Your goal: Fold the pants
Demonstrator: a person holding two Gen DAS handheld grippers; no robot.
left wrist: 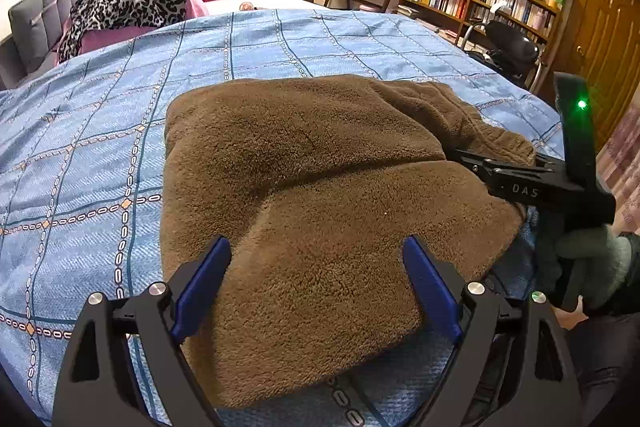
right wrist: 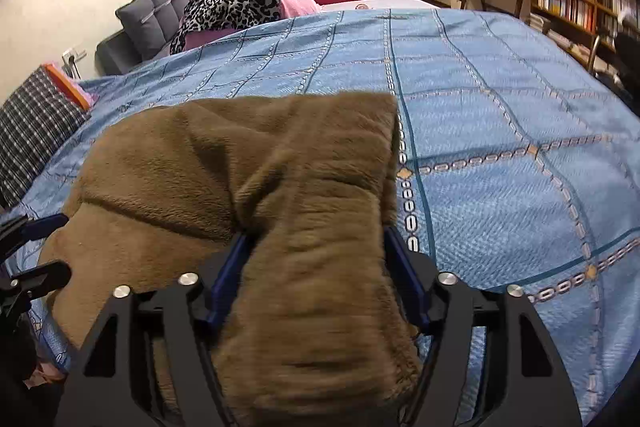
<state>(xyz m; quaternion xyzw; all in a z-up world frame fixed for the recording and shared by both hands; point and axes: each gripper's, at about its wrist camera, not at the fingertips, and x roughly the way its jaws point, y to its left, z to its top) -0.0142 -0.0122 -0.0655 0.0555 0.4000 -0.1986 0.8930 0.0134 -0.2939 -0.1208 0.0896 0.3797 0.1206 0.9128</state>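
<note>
**Brown pants bunched on the bed, right tongs gripping one end**

At about nine o'clock from the pile the blue checked bedspread (left wrist: 80, 131) lies bare, with a leopard-print blanket (left wrist: 128, 1) heaped up at the headboard around eleven. In the middle sit the brown fleece pants (left wrist: 312, 187), already doubled into a thick, lumpy bundle whose long axis runs roughly from nine to three across the near edge of the bed. The left tongs (left wrist: 316, 291) stand spread wide, blue pads on either side of the nearest fold, holding nothing. Over at three o'clock the right tongs (right wrist: 316, 279) are closed on a thick wad of the pants, the cloth spilling out over the jaws toward the camera.

To my eye, the gripped end lies to the right of the bundle, so the coming fold turns on carrying it leftward along that long axis; the left tongs are nearer the free fold and could pin it.
</note>
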